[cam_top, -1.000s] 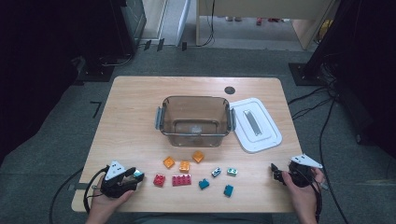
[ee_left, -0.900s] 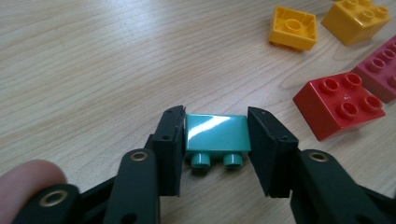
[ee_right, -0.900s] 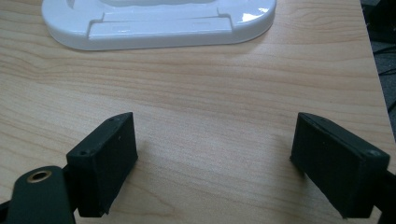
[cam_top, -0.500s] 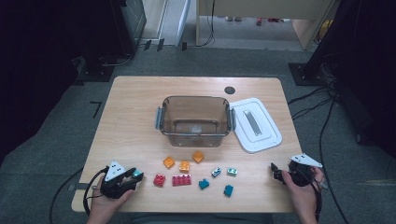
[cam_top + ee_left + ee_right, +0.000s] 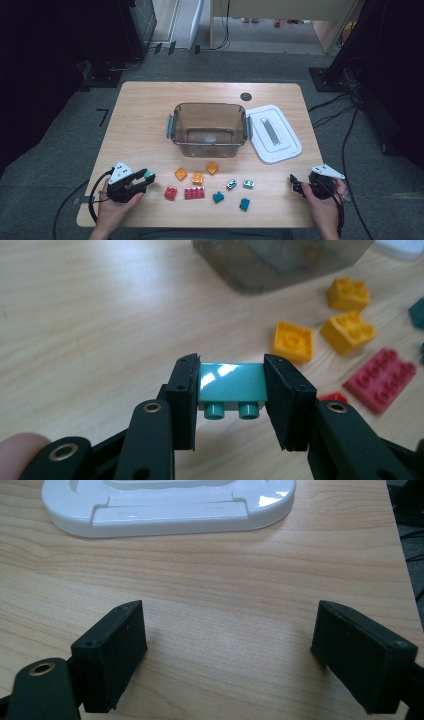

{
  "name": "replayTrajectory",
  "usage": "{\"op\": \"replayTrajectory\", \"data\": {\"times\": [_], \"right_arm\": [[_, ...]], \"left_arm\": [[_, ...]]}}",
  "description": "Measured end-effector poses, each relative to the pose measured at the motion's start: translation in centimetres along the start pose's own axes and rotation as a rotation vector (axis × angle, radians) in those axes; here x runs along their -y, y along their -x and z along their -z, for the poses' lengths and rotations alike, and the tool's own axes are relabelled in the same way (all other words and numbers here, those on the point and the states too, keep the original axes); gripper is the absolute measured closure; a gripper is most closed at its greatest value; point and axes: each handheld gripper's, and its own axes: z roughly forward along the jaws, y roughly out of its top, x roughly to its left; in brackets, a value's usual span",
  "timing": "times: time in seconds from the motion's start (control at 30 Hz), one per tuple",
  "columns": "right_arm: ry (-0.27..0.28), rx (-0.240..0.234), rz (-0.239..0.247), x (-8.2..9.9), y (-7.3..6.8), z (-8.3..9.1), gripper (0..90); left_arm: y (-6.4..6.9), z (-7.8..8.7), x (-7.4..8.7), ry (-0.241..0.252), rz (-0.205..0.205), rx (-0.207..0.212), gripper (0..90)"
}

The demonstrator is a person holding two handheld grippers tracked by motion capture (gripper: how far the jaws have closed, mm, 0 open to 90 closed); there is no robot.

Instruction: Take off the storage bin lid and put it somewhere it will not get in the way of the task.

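The left gripper [image 5: 142, 178] sits at the near left corner of the desk [image 5: 145, 115], held level in the person's left hand [image 5: 114, 209] with its fingers pointing right toward the scattered bricks. Its fingers have just been closing and now clamp a teal brick [image 5: 231, 383] between them. In the left gripper view the brick is pinched by its two side faces, glossy face up and two studs pointing back toward the camera, with the desk showing under it. In the high view it is a small teal spot at the fingertips, just left of the red bricks.

The right gripper [image 5: 296, 184] lies at the near right corner in the right hand [image 5: 325, 207], pointing left, its fingers [image 5: 112, 655] spread wide with nothing between them.

The high view gives the whole layout: a clear tub [image 5: 209, 129] in the middle of the desk, a white lid [image 5: 275, 134] flat just beside it on the right, and a loose row of orange, red, teal and pale bricks in front. The left gripper view brings close three orange bricks [image 5: 292, 341] and a flat red brick [image 5: 380, 380], plus the tub's lower corner. The right gripper view shows bare wood and the lid's near edge.
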Motion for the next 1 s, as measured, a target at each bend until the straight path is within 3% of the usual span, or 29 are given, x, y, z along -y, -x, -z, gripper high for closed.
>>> {"op": "replayTrajectory", "data": {"times": [0.23,0.6,0.73,1.0], "right_arm": [[0.000,0.000,0.000,0.0,0.0,0.0,13.8],[0.001,-0.001,0.001,0.0,0.0,0.0,13.8],[0.001,-0.002,0.001,0.0,0.0,0.0,13.8],[0.000,-0.004,0.001,0.0,0.0,0.0,13.8]], "left_arm": [[0.3,0.2,-4.0,0.075,0.001,0.023,60.0],[1.3,-0.6,-11.3,0.125,-0.061,0.064,60.0],[1.7,-1.9,-13.3,0.119,-0.071,0.083,60.0],[2.8,-5.1,-15.5,0.095,-0.082,0.114,60.1]]}}
